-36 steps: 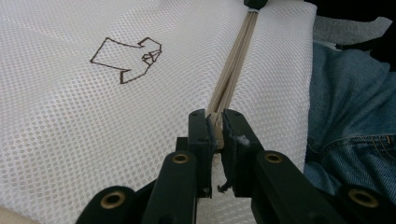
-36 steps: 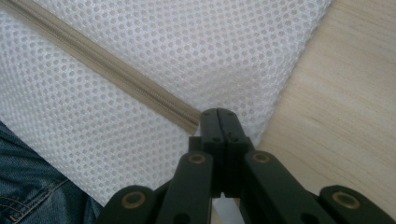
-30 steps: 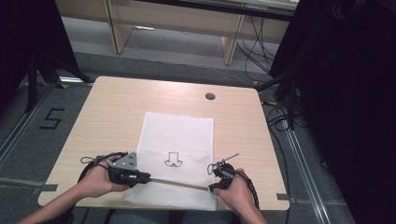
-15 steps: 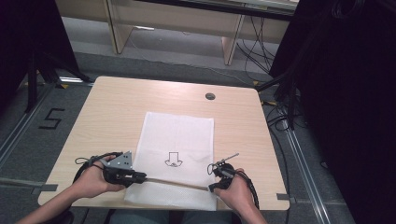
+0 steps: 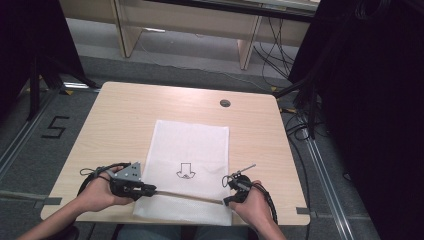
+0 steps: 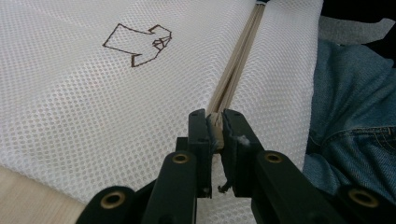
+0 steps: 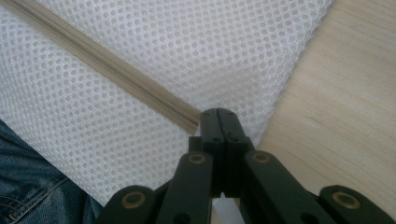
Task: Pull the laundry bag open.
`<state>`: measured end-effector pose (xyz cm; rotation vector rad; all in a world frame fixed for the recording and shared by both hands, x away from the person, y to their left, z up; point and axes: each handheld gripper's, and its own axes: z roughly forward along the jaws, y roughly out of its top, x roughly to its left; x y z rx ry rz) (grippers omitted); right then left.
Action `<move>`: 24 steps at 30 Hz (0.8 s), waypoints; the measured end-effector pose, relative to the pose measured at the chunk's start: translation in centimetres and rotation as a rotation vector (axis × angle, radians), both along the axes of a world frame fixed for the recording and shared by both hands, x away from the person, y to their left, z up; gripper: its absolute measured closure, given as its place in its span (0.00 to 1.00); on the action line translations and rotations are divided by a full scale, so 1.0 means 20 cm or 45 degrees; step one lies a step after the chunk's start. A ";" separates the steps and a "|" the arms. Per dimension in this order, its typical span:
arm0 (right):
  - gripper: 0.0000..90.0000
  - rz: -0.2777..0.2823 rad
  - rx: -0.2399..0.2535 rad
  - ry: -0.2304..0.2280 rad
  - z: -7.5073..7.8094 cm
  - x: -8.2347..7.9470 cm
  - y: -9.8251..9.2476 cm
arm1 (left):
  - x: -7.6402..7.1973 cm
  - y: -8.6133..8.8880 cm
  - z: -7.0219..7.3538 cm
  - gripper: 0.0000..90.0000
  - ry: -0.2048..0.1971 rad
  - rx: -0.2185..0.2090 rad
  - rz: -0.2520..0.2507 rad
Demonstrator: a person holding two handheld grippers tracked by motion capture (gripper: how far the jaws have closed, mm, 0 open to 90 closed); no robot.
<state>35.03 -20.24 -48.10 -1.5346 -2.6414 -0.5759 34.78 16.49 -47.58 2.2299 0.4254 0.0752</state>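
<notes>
A white mesh bag point(image 5: 190, 145) lies flat on the wooden table point(image 5: 120, 115), with a small brown arrow mark point(image 5: 185, 171) on it. A beige zipper point(image 5: 187, 196) runs across the bag near the table's front edge. My left gripper point(image 5: 150, 190) is at the zipper's left end. In the left gripper view it point(image 6: 215, 128) is shut on a beige piece of the zipper point(image 6: 238, 60). My right gripper point(image 5: 227, 200) is at the zipper's right end. In the right gripper view its jaws point(image 7: 219, 119) are pressed together on the mesh bag point(image 7: 210, 46), just where the zipper point(image 7: 107, 63) stops.
A round cable hole point(image 5: 225, 103) sits at the table's far right. The person's jeans point(image 6: 355, 107) lie just beyond the bag's near edge. Bare wood point(image 7: 345, 107) borders the bag on the right. A floor mark "5" point(image 5: 55, 127) is left of the table.
</notes>
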 end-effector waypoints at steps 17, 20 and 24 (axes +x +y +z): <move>1.00 -0.003 0.001 0.001 0.00 0.00 0.00 | 0.00 0.08 -0.01 0.91 0.015 0.021 0.048; 1.00 -0.003 -0.002 0.000 0.00 0.00 0.00 | 0.00 0.08 -0.01 0.91 0.027 0.013 0.041; 1.00 -0.001 0.006 0.000 0.00 0.00 0.00 | 0.00 0.09 -0.01 0.91 0.011 0.036 0.045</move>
